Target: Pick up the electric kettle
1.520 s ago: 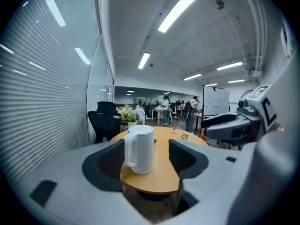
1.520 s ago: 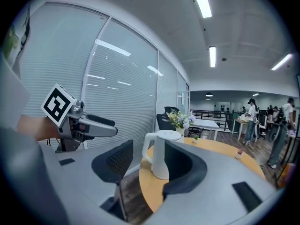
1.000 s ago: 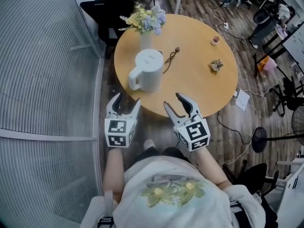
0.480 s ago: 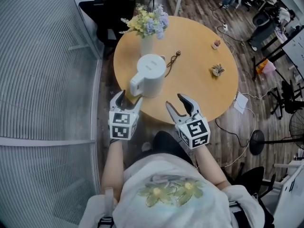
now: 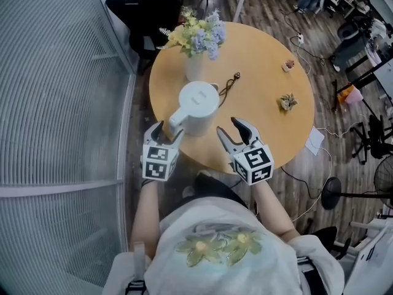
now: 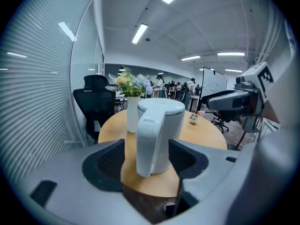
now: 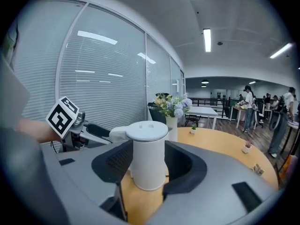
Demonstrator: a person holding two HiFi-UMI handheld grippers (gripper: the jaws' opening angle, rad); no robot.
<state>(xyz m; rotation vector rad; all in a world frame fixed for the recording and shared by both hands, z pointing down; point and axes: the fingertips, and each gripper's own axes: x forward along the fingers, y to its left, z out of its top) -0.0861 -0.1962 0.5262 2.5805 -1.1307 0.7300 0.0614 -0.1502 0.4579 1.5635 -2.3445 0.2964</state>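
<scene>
A white electric kettle [image 5: 198, 107] stands upright near the front edge of the round wooden table [image 5: 264, 121], its handle [image 5: 175, 120] turned toward the left gripper. My left gripper [image 5: 166, 133] is open just short of the handle, which shows centred between its jaws in the left gripper view as the kettle [image 6: 158, 135] fills the gap. My right gripper [image 5: 231, 131] is open at the table's edge, to the right of the kettle. In the right gripper view the kettle [image 7: 148, 154] stands between the open jaws, a little ahead of them, untouched.
A white vase of flowers [image 5: 198, 45] stands right behind the kettle. A dark cord [image 5: 229, 85] lies beside it, two small potted plants [image 5: 287, 101] sit at the table's right. A glass wall with blinds [image 5: 61, 103] runs along the left. A black chair [image 5: 144, 8] stands behind the table.
Both grippers have moved forward toward the table; the left one has closed in on the kettle's handle. The kettle has not moved. Both stay open.
</scene>
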